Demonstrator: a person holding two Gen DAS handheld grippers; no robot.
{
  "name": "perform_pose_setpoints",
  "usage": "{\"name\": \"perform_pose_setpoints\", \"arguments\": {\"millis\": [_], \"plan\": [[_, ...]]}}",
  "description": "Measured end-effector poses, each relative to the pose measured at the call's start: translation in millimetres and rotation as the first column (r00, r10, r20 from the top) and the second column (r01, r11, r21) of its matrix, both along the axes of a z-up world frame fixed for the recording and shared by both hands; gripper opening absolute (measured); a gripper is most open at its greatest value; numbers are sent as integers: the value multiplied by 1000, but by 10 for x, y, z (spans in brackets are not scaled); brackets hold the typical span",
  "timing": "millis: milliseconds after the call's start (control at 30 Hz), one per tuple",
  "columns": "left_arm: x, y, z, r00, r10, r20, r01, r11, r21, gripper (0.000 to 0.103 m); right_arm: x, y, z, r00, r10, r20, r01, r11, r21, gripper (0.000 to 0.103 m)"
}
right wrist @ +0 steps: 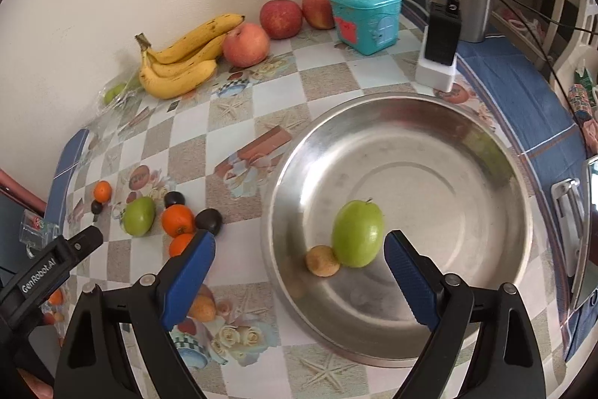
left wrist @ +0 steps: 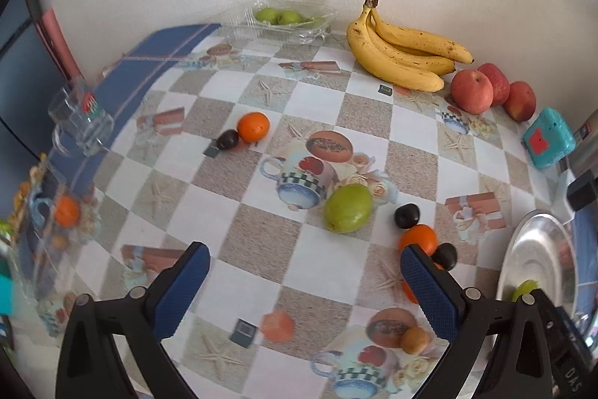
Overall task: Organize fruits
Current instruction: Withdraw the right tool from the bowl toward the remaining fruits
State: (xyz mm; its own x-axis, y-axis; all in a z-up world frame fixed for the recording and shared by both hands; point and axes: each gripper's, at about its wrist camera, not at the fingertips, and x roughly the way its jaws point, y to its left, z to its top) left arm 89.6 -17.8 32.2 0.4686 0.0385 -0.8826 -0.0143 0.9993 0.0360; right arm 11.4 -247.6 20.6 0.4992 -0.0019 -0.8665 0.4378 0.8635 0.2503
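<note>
Right gripper open above round steel dish, green plum-like fruit and small yellow fruit inside, left gripper open over checked counter.

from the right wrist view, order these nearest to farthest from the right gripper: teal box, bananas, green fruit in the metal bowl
1. green fruit, in the metal bowl, just ahead of the right gripper
2. bananas, far left by the wall
3. teal box, at the back, right of the apples; close to the bananas' rank
</note>
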Motion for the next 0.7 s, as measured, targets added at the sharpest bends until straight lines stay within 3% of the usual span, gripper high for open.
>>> {"name": "perform_pose_setpoints", "arguments": {"millis": [200,500,700], "plan": [[15,127,73,1000,-16,21,15,999,47,103,79,208,27,999,46,-9,-46,999,-29,92],[53,384,56,1000,24,-14,-24,999,-23,103,200,589,-51,988,149,-35,-150,988,-26,92],[68,455,-108,996,39,-81,-44,997,-68,103,269,804,-120,978,203,-53,-204,979,2,92]]}}
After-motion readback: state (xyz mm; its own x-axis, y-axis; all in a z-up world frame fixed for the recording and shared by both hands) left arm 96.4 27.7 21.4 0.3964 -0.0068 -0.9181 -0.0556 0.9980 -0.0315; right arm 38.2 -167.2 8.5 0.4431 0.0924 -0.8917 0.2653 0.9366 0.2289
